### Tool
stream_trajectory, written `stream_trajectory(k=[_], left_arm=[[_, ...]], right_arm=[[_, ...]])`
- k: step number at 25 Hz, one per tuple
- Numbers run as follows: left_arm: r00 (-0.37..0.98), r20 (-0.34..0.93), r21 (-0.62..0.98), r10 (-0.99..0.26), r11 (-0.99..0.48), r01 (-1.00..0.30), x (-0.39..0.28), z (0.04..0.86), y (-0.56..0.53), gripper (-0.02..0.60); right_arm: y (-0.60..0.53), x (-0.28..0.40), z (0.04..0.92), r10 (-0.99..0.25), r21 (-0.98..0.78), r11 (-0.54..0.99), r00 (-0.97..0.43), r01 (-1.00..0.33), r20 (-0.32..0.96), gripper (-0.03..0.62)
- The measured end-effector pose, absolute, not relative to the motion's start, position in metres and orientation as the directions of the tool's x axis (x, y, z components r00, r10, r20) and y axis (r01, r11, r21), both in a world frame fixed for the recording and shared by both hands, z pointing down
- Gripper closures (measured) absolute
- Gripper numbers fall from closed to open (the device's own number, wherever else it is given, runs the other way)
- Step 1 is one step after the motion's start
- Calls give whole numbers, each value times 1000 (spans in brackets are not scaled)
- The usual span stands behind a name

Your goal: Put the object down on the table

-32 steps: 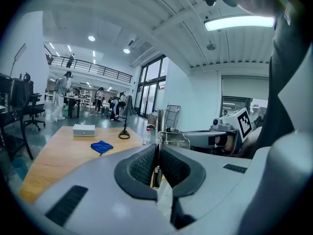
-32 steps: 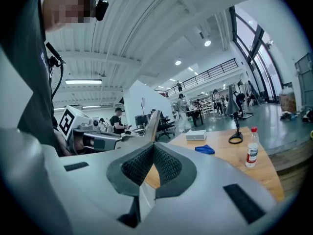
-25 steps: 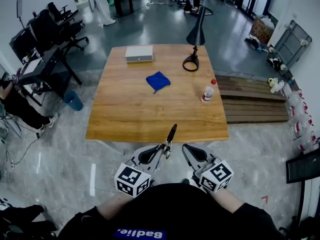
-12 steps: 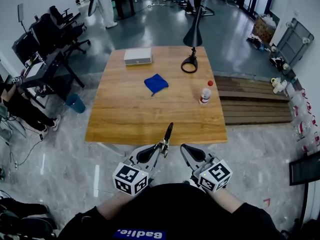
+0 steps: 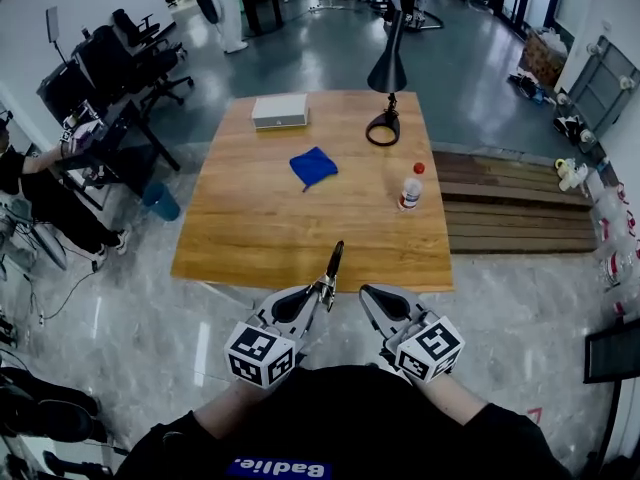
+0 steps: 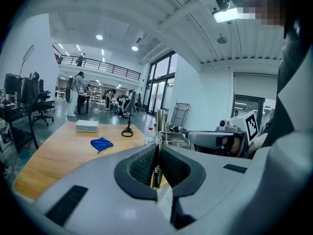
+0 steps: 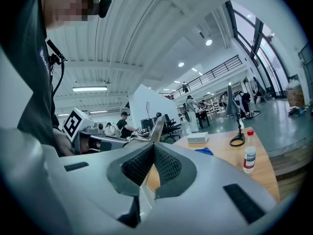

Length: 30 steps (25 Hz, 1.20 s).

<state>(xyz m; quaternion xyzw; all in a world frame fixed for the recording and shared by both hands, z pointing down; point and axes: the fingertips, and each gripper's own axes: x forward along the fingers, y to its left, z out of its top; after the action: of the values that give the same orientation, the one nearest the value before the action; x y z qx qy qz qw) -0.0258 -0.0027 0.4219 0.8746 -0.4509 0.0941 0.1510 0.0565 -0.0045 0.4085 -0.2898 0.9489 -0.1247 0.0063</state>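
A slim tool (image 5: 334, 264) with a dark far end and a silvery near part sticks out of my left gripper (image 5: 322, 290), which is shut on it. It hangs just short of the near edge of the wooden table (image 5: 260, 228), pointing toward it. In the left gripper view the tool (image 6: 160, 123) rises as a thin upright strip from between the closed pads of the left gripper (image 6: 156, 151). My right gripper (image 5: 366, 292) is held beside it, pads together and empty; in its own view the right gripper (image 7: 154, 147) has nothing in it.
On the table lie a blue cloth (image 5: 314, 165), a white box (image 5: 279, 111), a black desk lamp (image 5: 385, 78) and a red-capped bottle (image 5: 410, 185). Office chairs (image 5: 120, 53) stand to the left and a wooden platform (image 5: 510, 203) to the right.
Both grippers keep the same pose and the tool stays gripped. The head view has shifted slightly, so the table sits a bit differently in the frame.
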Motion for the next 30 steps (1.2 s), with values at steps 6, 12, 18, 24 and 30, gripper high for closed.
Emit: stream_trajectory(k=[6, 12, 18, 24, 30], left_arm=[[542, 312, 198, -781, -504, -841, -14, 429, -7, 561], [528, 312, 215, -790, -483, -849, -25, 433, -22, 561], [530, 293, 303, -796, -449, -841, -60, 448, -59, 561], [578, 277, 489, -767, -406, -772, -99, 472, -95, 561], [630, 267, 624, -729, -367, -690, -128, 498, -126, 561]], right_arm=[[-6, 72, 417, -520, -255, 817, -852, -517, 60, 589], [-18, 74, 423, -529, -276, 803, -845, -528, 77, 589], [-39, 54, 425, -544, -264, 790, -831, -554, 116, 589], [-61, 22, 422, -581, -257, 759, -800, -599, 150, 589], [-84, -10, 421, -616, -238, 727, -765, -644, 188, 589]])
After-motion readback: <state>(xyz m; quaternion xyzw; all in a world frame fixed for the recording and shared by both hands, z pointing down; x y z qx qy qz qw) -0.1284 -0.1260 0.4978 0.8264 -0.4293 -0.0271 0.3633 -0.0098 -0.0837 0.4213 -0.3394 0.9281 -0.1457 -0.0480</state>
